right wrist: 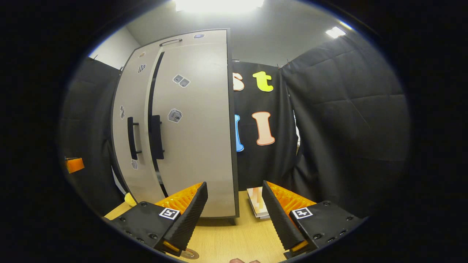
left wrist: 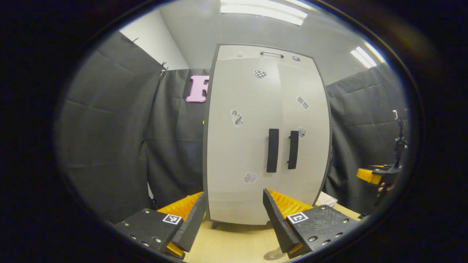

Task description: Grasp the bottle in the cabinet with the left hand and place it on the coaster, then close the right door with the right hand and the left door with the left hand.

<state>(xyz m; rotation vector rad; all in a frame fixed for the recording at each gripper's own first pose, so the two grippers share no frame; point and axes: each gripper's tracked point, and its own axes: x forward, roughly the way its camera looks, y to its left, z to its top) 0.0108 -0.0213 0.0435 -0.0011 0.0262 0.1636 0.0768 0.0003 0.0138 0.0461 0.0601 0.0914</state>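
The cabinet [left wrist: 267, 138] stands on the tabletop [left wrist: 234, 244] with both doors apparently closed, so the bottle, presumably inside, is hidden. The left tool [left wrist: 234, 219] and right tool [right wrist: 234, 215] hover with fingers spread, holding nothing. A round disc, likely the coaster [left wrist: 272, 254], lies just below the left tool. A tool could clip a black handle [left wrist: 272, 149] and shove the cabinet

Cabinet with both doors shut, coaster on the table before it

I see the pale grey cabinet [left wrist: 267, 138] standing upright on the wooden table, its left door [left wrist: 241, 146] and right door [left wrist: 305, 146] closed, with black vertical handles [left wrist: 272, 150] side by side at the seam. The round coaster [left wrist: 273, 253] lies flat on the table in front. From the right gripper view, the right door [right wrist: 197, 138] sits slightly proud.
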